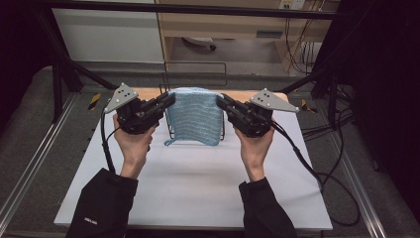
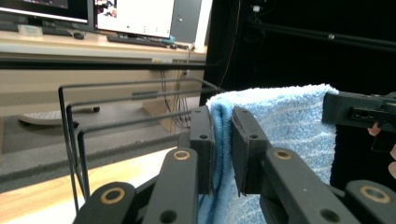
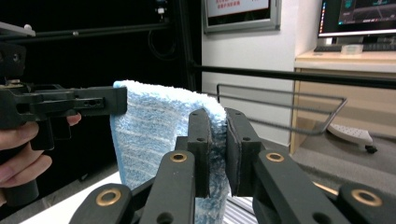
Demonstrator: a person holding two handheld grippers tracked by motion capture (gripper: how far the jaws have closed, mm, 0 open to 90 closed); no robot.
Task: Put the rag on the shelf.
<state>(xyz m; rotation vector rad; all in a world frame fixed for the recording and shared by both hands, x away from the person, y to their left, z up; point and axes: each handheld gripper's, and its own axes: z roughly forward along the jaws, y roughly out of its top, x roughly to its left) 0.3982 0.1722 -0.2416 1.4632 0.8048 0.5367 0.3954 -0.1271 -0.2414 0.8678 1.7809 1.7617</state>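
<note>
A light blue towel (image 1: 194,117) hangs folded over the top of a black wire rack (image 1: 169,128) at the far middle of the white table. My left gripper (image 1: 171,99) is shut on the towel's upper left corner, and my right gripper (image 1: 220,101) is shut on its upper right corner. In the left gripper view the towel (image 2: 280,121) is pinched between the jaws of the left gripper (image 2: 223,122), beside the rack's wires (image 2: 74,135), with the other gripper (image 2: 359,112) on the far edge. In the right gripper view the right gripper (image 3: 218,125) pinches the towel (image 3: 149,135), with the other gripper (image 3: 60,105) opposite.
The white table top (image 1: 198,183) lies open in front of the rack. Black cables (image 1: 327,173) trail off the right side. A metal frame (image 1: 59,64) surrounds the table. Desks with monitors (image 2: 130,18) stand beyond.
</note>
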